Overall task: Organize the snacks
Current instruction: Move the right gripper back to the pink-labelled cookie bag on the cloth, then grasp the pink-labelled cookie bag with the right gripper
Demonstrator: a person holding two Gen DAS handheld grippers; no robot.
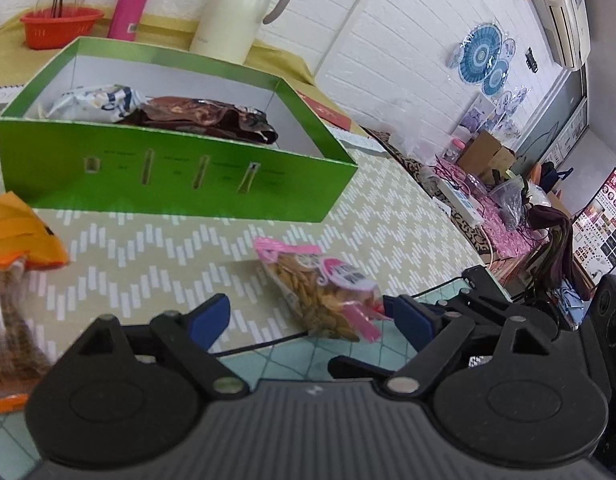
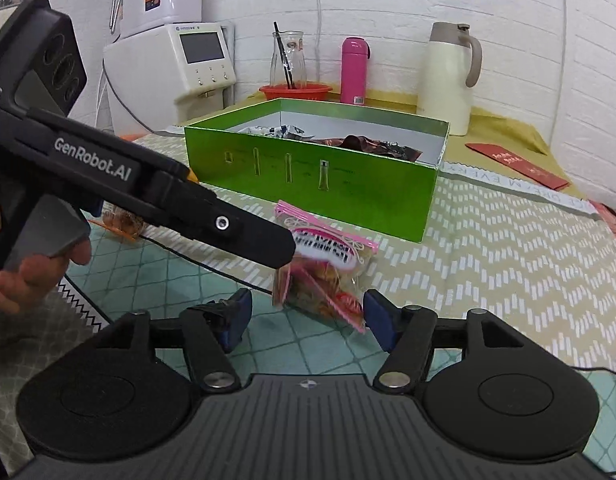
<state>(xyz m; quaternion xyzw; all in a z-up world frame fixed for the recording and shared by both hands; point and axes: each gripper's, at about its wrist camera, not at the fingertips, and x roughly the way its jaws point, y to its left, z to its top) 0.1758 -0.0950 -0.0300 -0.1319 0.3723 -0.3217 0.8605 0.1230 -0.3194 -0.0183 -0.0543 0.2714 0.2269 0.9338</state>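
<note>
left tongs (image 1: 305,314): spread wide, holding nothing; pink snack bag (image 1: 324,292) is lying between the blue pads, nearer the right pad, which is touching or nearly touching its pink edge.
right tongs (image 2: 303,322): also gaping wide, empty; the same pink snack bag (image 2: 324,272) is sitting just ahead, between the fingertips, not gripped.
left tool in right view: black body is crossing over the bag's top, hiding part of the label.
box: green box (image 1: 175,184) is standing beyond the bag, ahead of both tongs, already holding a brown packet (image 1: 211,118) and a white packet (image 1: 95,102).
orange bag (image 1: 15,240): lying on the desk (image 1: 388,216) off to the left of the left tongs, still outside the box.
step in hand (judged): grasping the pink bag for the box.
doing it well: one pair should be closing on the sealed pink edge, not the crunchy middle; the other backing off to avoid a clash; lifting clear of the box wall.
writing: "GenRobot.AI" on the left tool; bag label blurred, unreadable; strip by the box partly reading "DREAM".
</note>
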